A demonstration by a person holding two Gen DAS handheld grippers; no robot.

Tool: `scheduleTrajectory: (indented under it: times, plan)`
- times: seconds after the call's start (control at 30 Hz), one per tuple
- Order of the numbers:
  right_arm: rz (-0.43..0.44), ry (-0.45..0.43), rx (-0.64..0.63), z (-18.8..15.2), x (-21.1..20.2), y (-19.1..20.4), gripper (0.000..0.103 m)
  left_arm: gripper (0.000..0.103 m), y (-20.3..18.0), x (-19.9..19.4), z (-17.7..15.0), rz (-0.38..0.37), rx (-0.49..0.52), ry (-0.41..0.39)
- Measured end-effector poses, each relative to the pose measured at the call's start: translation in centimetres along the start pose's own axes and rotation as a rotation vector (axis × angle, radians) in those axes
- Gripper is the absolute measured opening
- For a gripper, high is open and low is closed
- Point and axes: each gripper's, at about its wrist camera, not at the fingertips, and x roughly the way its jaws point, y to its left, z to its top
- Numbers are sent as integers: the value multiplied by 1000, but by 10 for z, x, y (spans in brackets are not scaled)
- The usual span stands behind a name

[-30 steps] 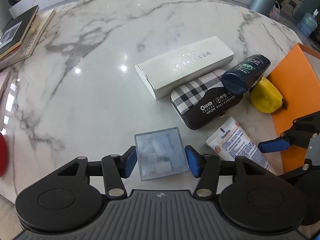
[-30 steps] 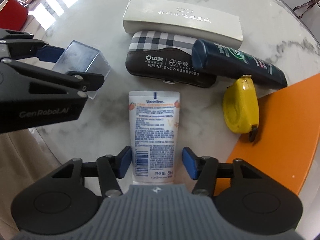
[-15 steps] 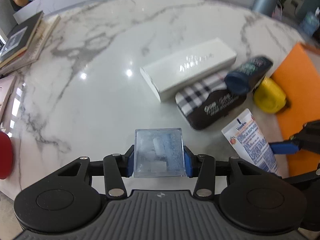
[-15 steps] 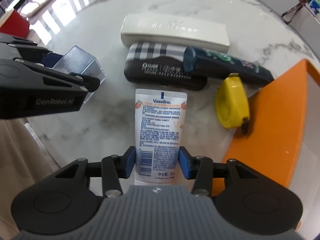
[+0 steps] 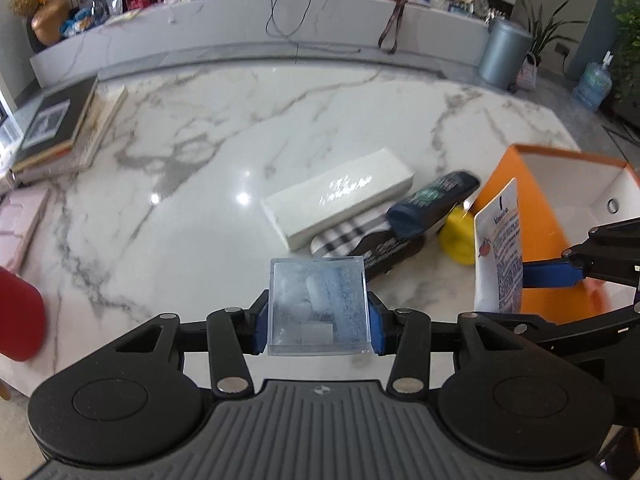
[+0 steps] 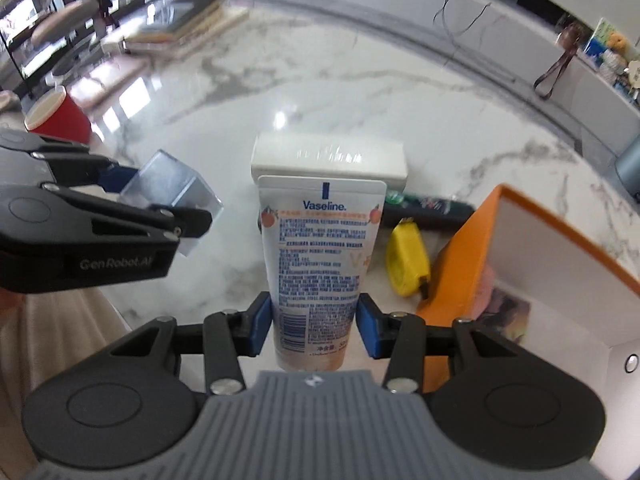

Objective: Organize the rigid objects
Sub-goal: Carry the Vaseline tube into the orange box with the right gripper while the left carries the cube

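My left gripper [image 5: 319,326] is shut on a clear plastic box [image 5: 318,306], held above the marble table [image 5: 180,168]. My right gripper [image 6: 315,330] is shut on a white Vaseline tube [image 6: 318,248], lifted off the table beside the orange box [image 6: 552,248]. The same tube [image 5: 498,248] shows at the right of the left wrist view, and the clear box [image 6: 172,192] at the left of the right wrist view. On the table lie a white long box [image 5: 340,196], a plaid case [image 5: 360,240], a dark blue bottle [image 5: 432,204] and a yellow tape measure [image 6: 408,260].
A stack of books [image 5: 60,128] and a pink book [image 5: 20,224] sit at the table's left. A red cup [image 6: 60,120] stands near the left edge. The orange box has a white inside, with something pink at its bottom [image 6: 486,288]. A grey bin [image 5: 504,52] stands beyond the table.
Both grippers closed on their objects and rose: the left lifted the clear box, the right lifted the Vaseline tube off the table. Both views tilted up toward the room.
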Motion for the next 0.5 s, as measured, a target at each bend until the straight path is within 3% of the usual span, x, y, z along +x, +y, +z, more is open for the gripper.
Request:
scheduleTrajectory:
  times: [0.3,0.5]
  plan:
    - [-28,-173,74,-5,-62,-26,46,52,-33,-38,16,-58,33,-92]
    - [-86,-208,138,-18,-90,-64,46,52,-72,-49,25,-135,115,-118]
